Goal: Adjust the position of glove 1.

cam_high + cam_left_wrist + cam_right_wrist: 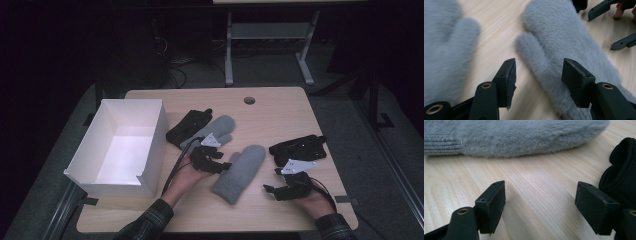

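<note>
The counter carries a white box at the left, open and with nothing inside, then two grey mittens and two black gloves spread toward the right. The near grey mitten lies in the middle, cuff toward you; the far grey mitten sits just beyond it, partly over a black glove. A second black glove lies at the right.

Your left claw stands half open over the near grey mitten's thumb side, pads not pressing the fur, so nothing is held. If you close from here you may pinch only loose pile or the thumb, and the mitten could slip free or hang crooked on the way to the box.

Your right claw is open and empty, low over bare wood, with the second black glove just beside its right jaw. A sideways drift could snag that glove, and a push forward could shove the mitten's cuff out from under your left claw.
</note>
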{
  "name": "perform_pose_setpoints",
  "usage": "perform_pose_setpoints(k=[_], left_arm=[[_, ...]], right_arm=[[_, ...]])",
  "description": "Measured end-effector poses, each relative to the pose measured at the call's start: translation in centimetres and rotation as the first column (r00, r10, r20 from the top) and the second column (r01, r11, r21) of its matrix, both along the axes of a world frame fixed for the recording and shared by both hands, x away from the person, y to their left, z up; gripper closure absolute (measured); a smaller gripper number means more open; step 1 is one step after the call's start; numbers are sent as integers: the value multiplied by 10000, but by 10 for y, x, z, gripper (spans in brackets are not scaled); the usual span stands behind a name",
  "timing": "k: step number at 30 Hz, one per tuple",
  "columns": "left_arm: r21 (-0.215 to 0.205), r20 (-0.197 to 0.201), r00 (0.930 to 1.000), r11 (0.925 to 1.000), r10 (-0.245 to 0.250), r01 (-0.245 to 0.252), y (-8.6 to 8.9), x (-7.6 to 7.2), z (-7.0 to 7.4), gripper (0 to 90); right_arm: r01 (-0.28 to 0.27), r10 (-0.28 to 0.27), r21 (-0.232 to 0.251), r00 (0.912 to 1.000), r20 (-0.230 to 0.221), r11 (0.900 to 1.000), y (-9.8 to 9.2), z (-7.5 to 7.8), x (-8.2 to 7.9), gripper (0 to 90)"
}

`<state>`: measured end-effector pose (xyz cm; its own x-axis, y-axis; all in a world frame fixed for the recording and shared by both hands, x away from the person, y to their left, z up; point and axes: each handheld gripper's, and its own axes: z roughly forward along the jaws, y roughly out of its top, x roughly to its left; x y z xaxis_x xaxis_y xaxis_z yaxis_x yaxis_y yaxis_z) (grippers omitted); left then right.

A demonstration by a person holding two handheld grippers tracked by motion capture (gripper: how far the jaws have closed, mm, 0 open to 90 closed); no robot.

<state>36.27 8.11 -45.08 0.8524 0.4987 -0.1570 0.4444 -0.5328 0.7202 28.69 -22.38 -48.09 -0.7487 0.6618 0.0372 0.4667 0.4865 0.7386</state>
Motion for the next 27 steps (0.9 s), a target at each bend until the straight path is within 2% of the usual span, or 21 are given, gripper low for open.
perform_pose_setpoints(k=[3,4,5,6,7,8,10,11,12,13,17,20,21,23,24,25,27], left_arm=[[243,-66,9998,9996,-167,169,-7,-2,-6,496],[375,-147,9995,9989,-281,286,-10,-2,-9,553],[375,-147,9995,9989,-281,286,-10,-2,-9,574],[506,-134,9991,9978,-413,419,-11,-2,-10,574],[524,-194,9988,9975,-455,464,-11,-2,-11,644],[376,-330,9987,9985,-391,404,-12,-3,-12,682],[395,-370,9982,9980,-471,486,-12,-3,-12,762],[354,-373,9981,9981,-481,494,-12,-3,-12,762],[308,-403,9981,9984,-467,479,-11,-3,-13,805],[216,-580,9975,9989,-394,407,-10,-2,-13,850],[11,-860,9956,9993,-368,370,-4,1,-9,864],[33,-649,9974,9995,-325,327,7,3,4,865],[33,-649,9974,9995,-325,327,7,3,4,865],[-107,-603,9979,9997,-231,225,19,5,15,865],[-107,-603,9979,9997,-231,225,19,5,15,865],[-72,-543,9984,9999,-129,125,28,7,22,865],[-103,-546,9985,9999,-69,63,33,7,25,866]], right_arm=[[5,-5,-3,10000,-5,10000,0,0,0,244],[10,-10,-26,10000,-6,10000,0,0,0,243],[10,-10,-26,10000,-6,10000,0,0,0,243],[8,-8,-25,10000,-4,10000,0,0,0,243],[9,-9,-27,10000,-5,10000,0,0,0,243],[0,0,-6,10000,-7,10000,0,0,0,243],[7,-7,-1,10000,-9,10000,0,0,0,240],[7,-7,-1,10000,-9,10000,0,0,0,240],[13,-13,-25,10000,-11,10000,0,0,0,238],[0,0,-3,10000,-11,10000,0,0,0,237],[-25,25,-8,10000,-21,10000,0,0,0,230],[-32,32,-10,10000,-24,10000,0,0,0,230],[-32,32,-10,10000,-24,10000,0,0,0,230],[-42,42,-10,10000,-19,10000,0,0,0,228],[-42,42,-10,10000,-19,10000,0,0,0,228],[-48,48,-14,10000,-17,10000,0,0,0,227],[-52,52,-19,10000,-15,10000,0,0,0,227]])
